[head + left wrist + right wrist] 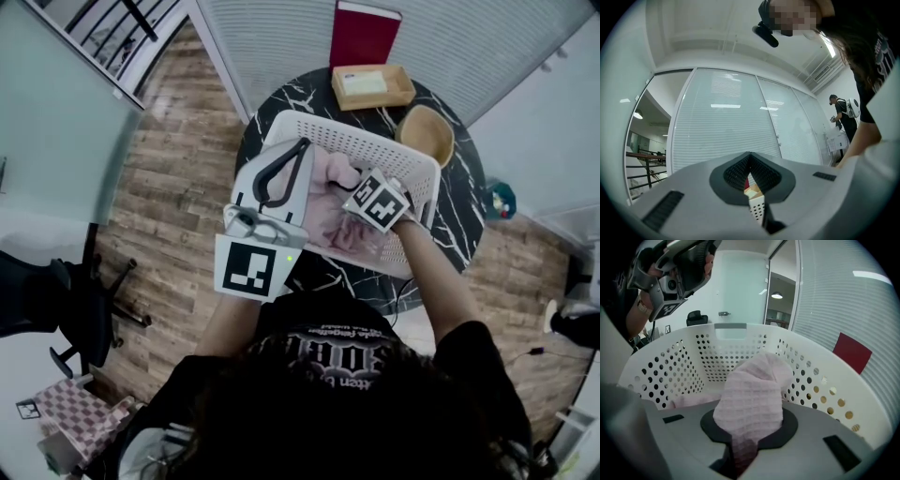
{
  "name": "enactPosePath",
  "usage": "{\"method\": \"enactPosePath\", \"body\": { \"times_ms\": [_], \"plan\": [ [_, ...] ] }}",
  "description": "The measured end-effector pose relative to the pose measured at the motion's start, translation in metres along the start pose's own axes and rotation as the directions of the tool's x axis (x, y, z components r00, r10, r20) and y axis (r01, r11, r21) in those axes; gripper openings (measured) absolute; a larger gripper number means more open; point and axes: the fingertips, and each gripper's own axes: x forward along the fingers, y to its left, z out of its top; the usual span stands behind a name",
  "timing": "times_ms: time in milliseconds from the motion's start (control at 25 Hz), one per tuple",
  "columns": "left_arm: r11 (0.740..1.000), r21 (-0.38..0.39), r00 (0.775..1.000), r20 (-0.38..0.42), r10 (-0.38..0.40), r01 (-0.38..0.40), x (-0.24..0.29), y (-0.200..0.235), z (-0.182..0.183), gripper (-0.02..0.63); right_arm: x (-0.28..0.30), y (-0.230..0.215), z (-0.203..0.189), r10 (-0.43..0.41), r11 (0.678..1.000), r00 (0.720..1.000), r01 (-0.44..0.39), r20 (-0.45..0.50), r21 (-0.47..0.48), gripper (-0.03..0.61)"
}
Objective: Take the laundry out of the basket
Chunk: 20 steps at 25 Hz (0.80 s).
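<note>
1. Left gripper (751, 175): held up over the near left corner of the basket (349, 137). Jaws are together save for a thin slit, with nothing in them.
2. Right gripper (749, 425): down inside the basket, toward its right side. Jaws are clamped on the cloth (753, 389), and a rounded fold of it stands up above the pads.
3. Cloth: pink, waffle weave. The rest of it lies on the basket's bottom, spread toward the left wall. All of it is within the basket.
4. Basket: white plastic with perforated walls and a handle slot in the end wall. It stands upright on the table (469, 204).
5. Table: round, with a black top veined in white. The basket covers most of its near half.
6. Bowl (425, 134): wooden, on the table just beside the basket's far right corner.
7. Box (372, 86): shallow and tan, on the table's far edge, apart from the basket.
8. Book (364, 36): red, behind the box, by the ribbed wall.
9. Floor (178, 159): wood planks, seen left of the table.
</note>
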Motion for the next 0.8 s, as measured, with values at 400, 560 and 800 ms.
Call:
{"method": "enactPosePath", "body": {
  "times_ms": [400,560,800],
  "plan": [
    [1.0,0.003,1.0,0.013,-0.021,0.021,0.002,-0.007,0.003,0.0,-0.042,-0.008,0.037,-0.103,0.994,0.981,0.096,0.162,0.048,0.091],
    [1.0,0.007,1.0,0.012,-0.023,0.023,0.003,-0.007,0.004,0.0,-0.061,-0.01,0.052,-0.145,0.989,0.967,0.141,0.21,0.03,0.091],
    [0.999,0.015,0.999,0.012,-0.034,0.034,0.007,-0.01,0.006,0.0,-0.089,-0.021,0.07,-0.212,0.977,0.944,0.2,0.255,0.071,0.091]
  ]
}}
